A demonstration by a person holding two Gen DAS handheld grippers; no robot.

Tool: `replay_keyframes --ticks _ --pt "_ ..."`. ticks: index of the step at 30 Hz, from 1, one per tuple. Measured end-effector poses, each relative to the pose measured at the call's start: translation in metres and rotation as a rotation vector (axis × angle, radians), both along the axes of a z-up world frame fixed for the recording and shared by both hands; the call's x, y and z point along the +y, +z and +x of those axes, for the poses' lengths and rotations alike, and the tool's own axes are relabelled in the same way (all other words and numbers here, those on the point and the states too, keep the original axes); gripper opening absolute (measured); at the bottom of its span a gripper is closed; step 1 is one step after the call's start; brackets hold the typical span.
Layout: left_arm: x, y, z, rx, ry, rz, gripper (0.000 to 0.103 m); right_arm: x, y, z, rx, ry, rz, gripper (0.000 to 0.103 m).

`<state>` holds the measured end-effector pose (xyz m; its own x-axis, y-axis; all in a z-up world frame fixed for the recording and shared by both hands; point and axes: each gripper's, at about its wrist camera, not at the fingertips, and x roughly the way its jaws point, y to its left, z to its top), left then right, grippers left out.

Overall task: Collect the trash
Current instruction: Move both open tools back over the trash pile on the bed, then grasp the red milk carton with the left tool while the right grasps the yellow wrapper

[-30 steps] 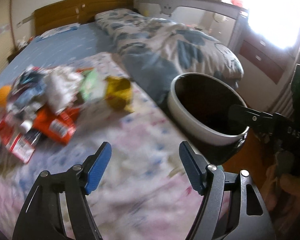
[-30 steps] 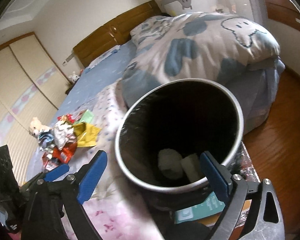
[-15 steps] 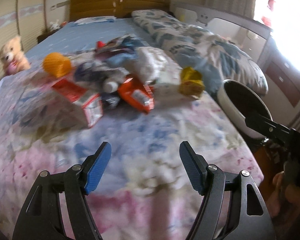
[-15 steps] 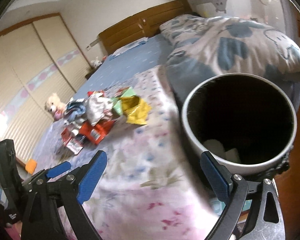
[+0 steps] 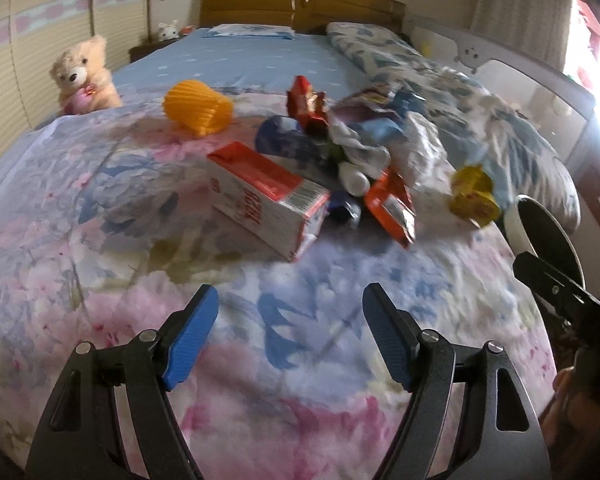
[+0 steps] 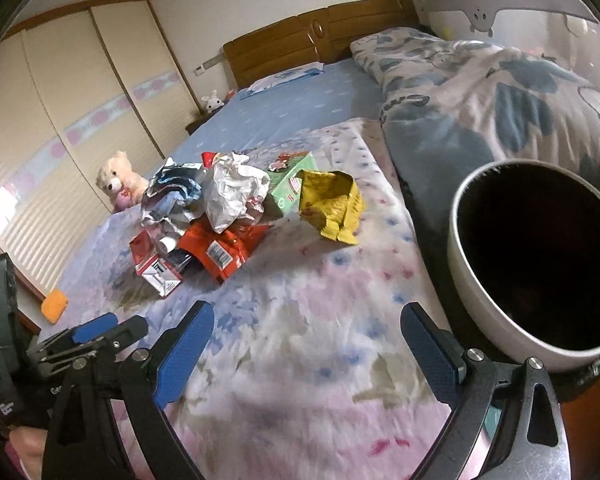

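- The left gripper [image 5: 290,332], a black plastic frame with triangular cut-outs, carries two ribbed blue pads [image 5: 190,336] on slanted fingers
- Round silver pins sit at each finger joint
- The right gripper [image 6: 306,352], same black frame, has finely dotted blue pads [image 6: 430,354] and silver pivot pins
- White lettering, too small to read, marks the left tool's black body in the right view

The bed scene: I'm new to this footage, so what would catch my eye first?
A heap of crumpled wrappers and cartons lies mid-bed on the floral blanket. A white bin with a dark inside stands at the bed's right edge, and a teddy bear sits at the far left.
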<state>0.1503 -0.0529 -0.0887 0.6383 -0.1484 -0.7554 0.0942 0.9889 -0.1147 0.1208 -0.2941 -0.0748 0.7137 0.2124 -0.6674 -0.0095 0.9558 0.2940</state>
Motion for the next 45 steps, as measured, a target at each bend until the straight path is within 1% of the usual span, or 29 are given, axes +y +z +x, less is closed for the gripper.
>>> replay_keyframes --ticks 6,10,14,18,19,21,22,23,24,25,26,28,30,31,32,33,39,40,42,44,45 --pt "0.001 -0.001 0.02 0.006 0.051 0.01 0.077 0.005 -0.001 0.025 -0.013 0.003 -0.034 0.095" --pt "-0.003 -0.003 0.035 0.007 0.065 0.025 0.077 0.005 -0.002 0.044 -0.02 -0.007 -0.087 0.095" --pt "-0.007 -0.007 0.045 0.017 0.084 0.04 0.077 0.002 -0.007 0.066 0.003 -0.025 -0.115 0.095" --pt "-0.009 -0.012 0.055 0.031 0.101 0.042 0.077 0.004 -0.013 0.08 0.032 -0.018 -0.12 0.094" --pt "-0.009 -0.013 0.057 0.032 0.104 0.045 0.077 0.005 -0.013 0.082 0.034 -0.016 -0.127 0.094" --pt "-0.011 -0.014 0.059 0.03 0.12 0.069 0.076 0.007 -0.014 0.086 0.038 -0.01 -0.137 0.089" --pt "-0.011 -0.015 0.06 0.031 0.122 0.077 0.075 0.009 -0.015 0.088 0.041 -0.008 -0.139 0.08" --pt "-0.01 -0.015 0.06 0.031 0.119 0.074 0.067 0.009 -0.016 0.09 0.052 -0.005 -0.139 0.069" --pt "-0.009 -0.016 0.06 0.034 0.113 0.069 0.05 0.009 -0.018 0.092 0.061 -0.003 -0.139 0.063" --pt "-0.008 -0.017 0.06 0.043 0.102 0.068 0.042 0.009 -0.019 0.092 0.069 -0.002 -0.138 0.052" --pt "-0.007 -0.018 0.061 0.048 0.095 0.07 0.04 0.008 -0.019 0.092 0.07 -0.003 -0.135 0.043" --pt "-0.006 -0.017 0.058 0.038 0.082 0.077 0.038 0.008 -0.018 0.09 0.062 -0.006 -0.131 0.042" --pt "-0.003 -0.014 0.052 0.025 0.069 0.075 0.036 0.009 -0.016 0.086 0.053 0.002 -0.124 0.038" --pt "-0.001 -0.013 0.049 0.021 0.065 0.073 0.036 0.009 -0.016 0.084 0.053 0.006 -0.12 0.03" --pt "0.001 -0.012 0.044 0.014 0.057 0.071 0.036 0.01 -0.015 0.081 0.053 0.011 -0.114 0.014" --pt "0.003 -0.011 0.04 0.009 0.053 0.071 0.036 0.011 -0.016 0.078 0.056 0.014 -0.108 0.011" --pt "0.012 -0.006 0.013 -0.015 0.008 0.06 0.035 0.015 -0.013 0.057 0.052 0.035 -0.067 0.012" --pt "0.013 -0.005 0.009 -0.017 0.001 0.056 0.035 0.014 -0.012 0.055 0.049 0.032 -0.056 0.016" --pt "0.015 -0.004 0.003 -0.021 -0.008 0.049 0.035 0.01 -0.009 0.054 0.035 0.01 -0.046 0.027" --pt "0.016 -0.002 -0.001 -0.027 -0.012 0.05 0.035 0.003 -0.005 0.056 0.02 -0.02 -0.053 0.059" --pt "0.017 -0.002 -0.003 -0.03 -0.013 0.05 0.035 0.0 -0.004 0.058 0.01 -0.029 -0.05 0.065"
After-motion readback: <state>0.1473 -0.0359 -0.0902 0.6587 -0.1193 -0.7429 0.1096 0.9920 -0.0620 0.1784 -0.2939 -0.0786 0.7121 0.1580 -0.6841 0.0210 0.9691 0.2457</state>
